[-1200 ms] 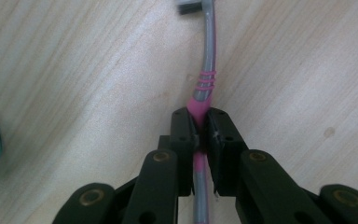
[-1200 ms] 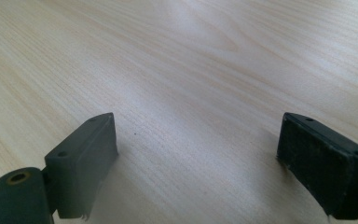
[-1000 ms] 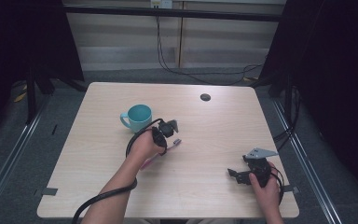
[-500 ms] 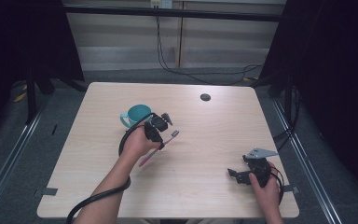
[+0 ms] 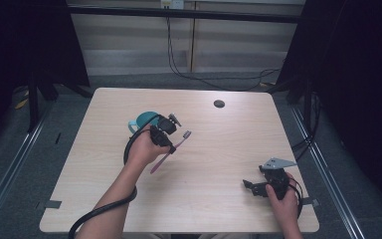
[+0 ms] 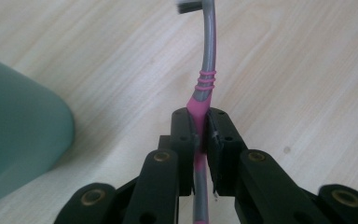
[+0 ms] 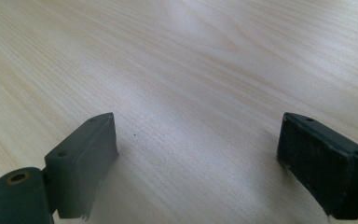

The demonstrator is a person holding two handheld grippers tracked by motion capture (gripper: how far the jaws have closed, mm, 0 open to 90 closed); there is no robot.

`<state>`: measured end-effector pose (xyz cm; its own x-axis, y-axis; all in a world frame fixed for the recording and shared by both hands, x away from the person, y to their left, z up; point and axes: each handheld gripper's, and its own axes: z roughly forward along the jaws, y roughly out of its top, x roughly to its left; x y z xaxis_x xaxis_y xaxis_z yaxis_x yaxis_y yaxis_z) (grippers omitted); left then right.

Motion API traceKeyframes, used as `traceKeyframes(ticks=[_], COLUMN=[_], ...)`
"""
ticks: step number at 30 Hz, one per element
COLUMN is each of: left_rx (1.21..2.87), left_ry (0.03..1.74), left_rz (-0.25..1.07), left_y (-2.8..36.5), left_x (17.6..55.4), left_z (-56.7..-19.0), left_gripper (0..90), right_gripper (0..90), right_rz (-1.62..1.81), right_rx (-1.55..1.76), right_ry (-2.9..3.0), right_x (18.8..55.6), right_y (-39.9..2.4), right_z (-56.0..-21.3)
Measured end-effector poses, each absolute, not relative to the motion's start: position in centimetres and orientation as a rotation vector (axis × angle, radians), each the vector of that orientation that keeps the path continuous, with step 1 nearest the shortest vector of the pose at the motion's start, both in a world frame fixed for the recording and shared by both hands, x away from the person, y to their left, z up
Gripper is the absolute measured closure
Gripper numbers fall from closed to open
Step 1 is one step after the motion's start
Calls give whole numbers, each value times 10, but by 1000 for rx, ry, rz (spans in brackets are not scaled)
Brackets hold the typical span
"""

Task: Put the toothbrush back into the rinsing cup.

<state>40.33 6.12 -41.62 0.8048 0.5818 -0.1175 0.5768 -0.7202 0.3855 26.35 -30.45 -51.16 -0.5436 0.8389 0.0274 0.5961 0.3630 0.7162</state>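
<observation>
Surface: we see a pale wood table (image 5: 214,164), dark curtains around.
Toothbrush (image 6: 204,88): clamped in our left gripper (image 6: 199,133), beside the teal cup (image 5: 142,120).
Right gripper (image 7: 198,163): jaws wide, empty.
Change: our left hand has lifted the toothbrush toward the cup.

We saw the toothbrush (image 6: 204,88) bristles cut off at the top edge, and the hand (image 5: 142,149) hid part of the cup (image 5: 142,121).

High view looking forward and down over the whole light wooden table (image 5: 214,149), both gripper views riding low and close above the same tabletop, facing along their own black jaws
</observation>
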Motion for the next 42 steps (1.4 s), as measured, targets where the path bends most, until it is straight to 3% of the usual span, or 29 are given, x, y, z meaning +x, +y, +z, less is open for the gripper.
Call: traceKeyframes(ticks=[17,42], left_rx=[2343,2168], left_ry=[940,937], left_rz=[100,198], left_y=[84,94], left_x=[404,403], left_z=[-399,-380], left_gripper=[822,822], right_gripper=[114,113], right_rz=[986,985], right_rx=[1258,1256], right_ry=[2286,2286], right_x=[264,264], right_y=[-305,-305], right_z=[-512,-512])
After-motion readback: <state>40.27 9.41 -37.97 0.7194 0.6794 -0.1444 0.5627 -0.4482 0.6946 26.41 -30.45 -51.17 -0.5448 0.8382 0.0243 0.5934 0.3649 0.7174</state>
